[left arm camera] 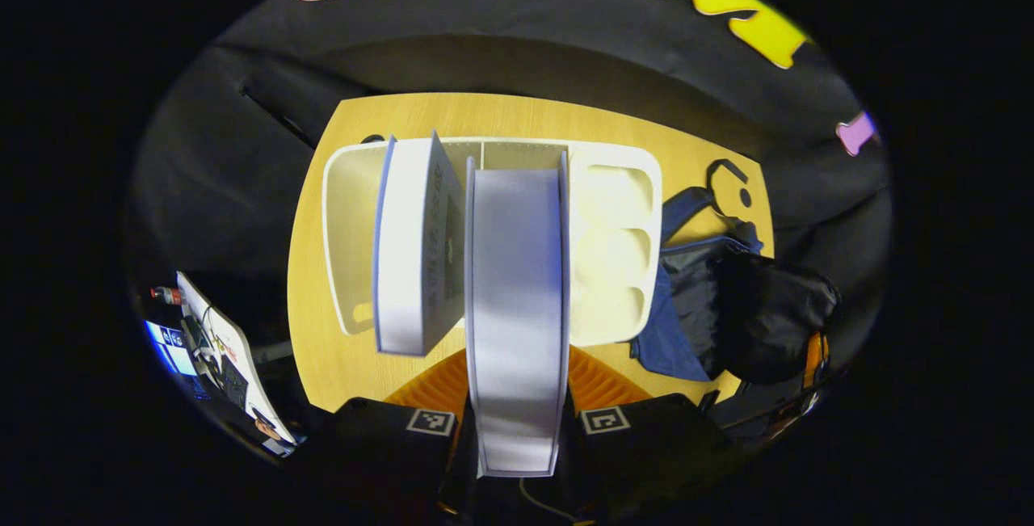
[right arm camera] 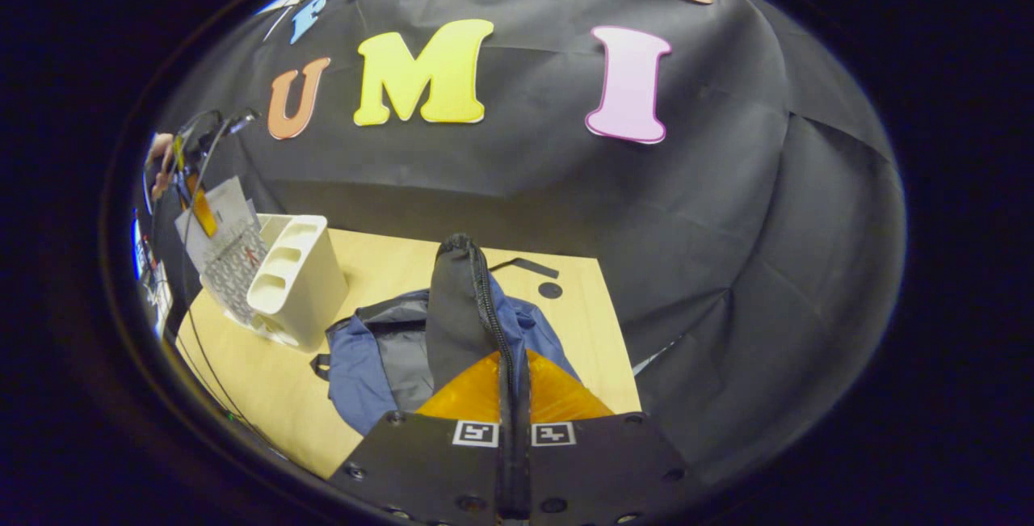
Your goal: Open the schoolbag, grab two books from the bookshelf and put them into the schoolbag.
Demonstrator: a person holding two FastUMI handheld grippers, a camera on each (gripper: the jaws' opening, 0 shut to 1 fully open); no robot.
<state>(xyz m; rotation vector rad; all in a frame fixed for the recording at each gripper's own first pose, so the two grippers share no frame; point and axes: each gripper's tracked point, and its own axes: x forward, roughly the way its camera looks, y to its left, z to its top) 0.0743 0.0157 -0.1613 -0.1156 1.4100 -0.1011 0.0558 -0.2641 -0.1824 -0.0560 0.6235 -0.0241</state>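
A: Item one, largest?
B: Wooden table [left arm camera: 323,348], on which all is set.
A: Next?
B: White bookshelf [left arm camera: 614,267], laid near the table's left side in the right gripper view; one book [left arm camera: 404,251] is seen standing in it.
A: The schoolbag?
B: Blue and black schoolbag [right arm camera: 363,364], slumped just beside the bookshelf.
A: Left gripper [left arm camera: 517,429]?
B: Clamped on a second book [left arm camera: 517,300], held above the shelf.
A: Right gripper [right arm camera: 514,437]?
B: Closed on the schoolbag's zipper edge [right arm camera: 485,284], which is drawn upright.
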